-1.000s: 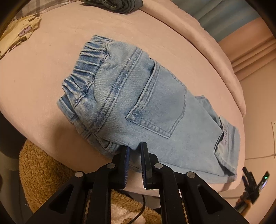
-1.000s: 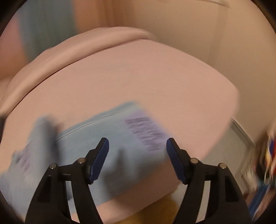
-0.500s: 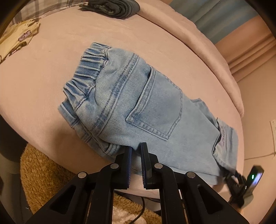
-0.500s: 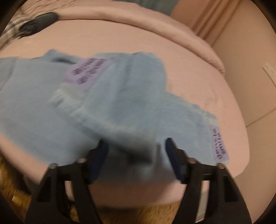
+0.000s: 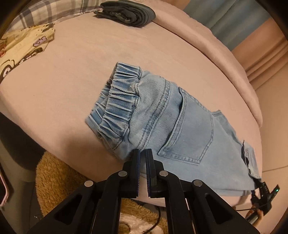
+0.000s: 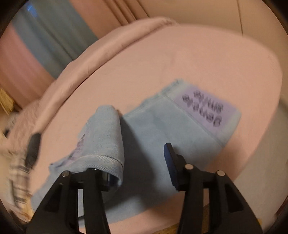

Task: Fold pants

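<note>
My left gripper [image 5: 142, 153] sits at the near edge of the pants [image 5: 172, 122], jaws narrow, almost together; I can't tell if any denim is pinched between them. The pants lie flat on the pink cushion [image 5: 75, 75], back pocket [image 5: 190, 129] up, elastic waistband [image 5: 118, 100] toward the left, legs running right toward the cushion edge.

My right gripper [image 6: 144, 158] is spread wide over the leg ends [image 6: 162, 129]. One hem [image 6: 106, 136] is curled up and draped over the left finger, hiding its pad; the right finger [image 6: 171, 162] is bare, above the fabric. A lilac printed patch [image 6: 207, 106] lies on the flat leg, blurred, text unreadable.

Around: folded dark garment [image 5: 126, 12] at the far side of the cushion, plaid cloth [image 5: 45, 12] and a yellow printed cloth [image 5: 21, 46] far left, brown fuzzy rug [image 5: 54, 176] below the cushion edge. Pink curtain [image 6: 21, 59] and blue drape [image 6: 54, 36] behind. Nothing lies on the pants apart from my grippers.
</note>
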Tool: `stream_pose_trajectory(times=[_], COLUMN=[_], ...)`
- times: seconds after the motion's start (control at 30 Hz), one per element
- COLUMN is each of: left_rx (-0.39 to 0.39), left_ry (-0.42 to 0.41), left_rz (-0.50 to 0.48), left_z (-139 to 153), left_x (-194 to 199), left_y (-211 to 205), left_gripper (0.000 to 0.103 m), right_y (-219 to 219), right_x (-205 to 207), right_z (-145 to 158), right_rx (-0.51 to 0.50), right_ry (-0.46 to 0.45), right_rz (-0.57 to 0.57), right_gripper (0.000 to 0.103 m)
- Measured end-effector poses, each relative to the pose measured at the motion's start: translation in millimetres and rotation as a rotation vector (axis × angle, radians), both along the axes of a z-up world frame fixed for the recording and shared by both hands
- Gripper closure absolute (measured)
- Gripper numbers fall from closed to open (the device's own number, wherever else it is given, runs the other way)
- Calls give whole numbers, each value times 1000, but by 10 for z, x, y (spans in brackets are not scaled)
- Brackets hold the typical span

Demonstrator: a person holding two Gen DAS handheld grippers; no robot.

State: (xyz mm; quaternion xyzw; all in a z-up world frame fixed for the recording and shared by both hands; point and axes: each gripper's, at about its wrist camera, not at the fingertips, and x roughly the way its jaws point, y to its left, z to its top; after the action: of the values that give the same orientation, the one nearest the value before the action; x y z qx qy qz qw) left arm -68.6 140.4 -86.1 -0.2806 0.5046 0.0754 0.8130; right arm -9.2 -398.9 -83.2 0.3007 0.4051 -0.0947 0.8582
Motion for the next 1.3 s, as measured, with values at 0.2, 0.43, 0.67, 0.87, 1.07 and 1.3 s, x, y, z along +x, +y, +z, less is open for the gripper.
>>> stream_pose_trajectory(times=[0.2,0.43,0.67,0.87,1.07,1.3], left_rx=[-2,4,-13,-40,-41,-54], left_ry=[17,24,16,24,28,14], left_rz=[3,-4,-6,1,-5,43], left_z=[-57,-34,-48,-61,-15,122], left_x=[64,69,43,26,52,-46], left_y=[0,-53,-37,11,6,197], left_gripper=[98,98,98,98,98,79], right_y=[388,1259,2006,1235,-408,-1104], right_x=[58,104,165,361,115,-31], right_z=[113,182,-131,238,499,-19], right_rx=[-382,-1028,-1370,-823,-516,-118], right_ry=[51,65,-16,28,2,65], right_rz=[45,301,631,416,-47,-136], right_gripper=[31,30,75,101,97,96])
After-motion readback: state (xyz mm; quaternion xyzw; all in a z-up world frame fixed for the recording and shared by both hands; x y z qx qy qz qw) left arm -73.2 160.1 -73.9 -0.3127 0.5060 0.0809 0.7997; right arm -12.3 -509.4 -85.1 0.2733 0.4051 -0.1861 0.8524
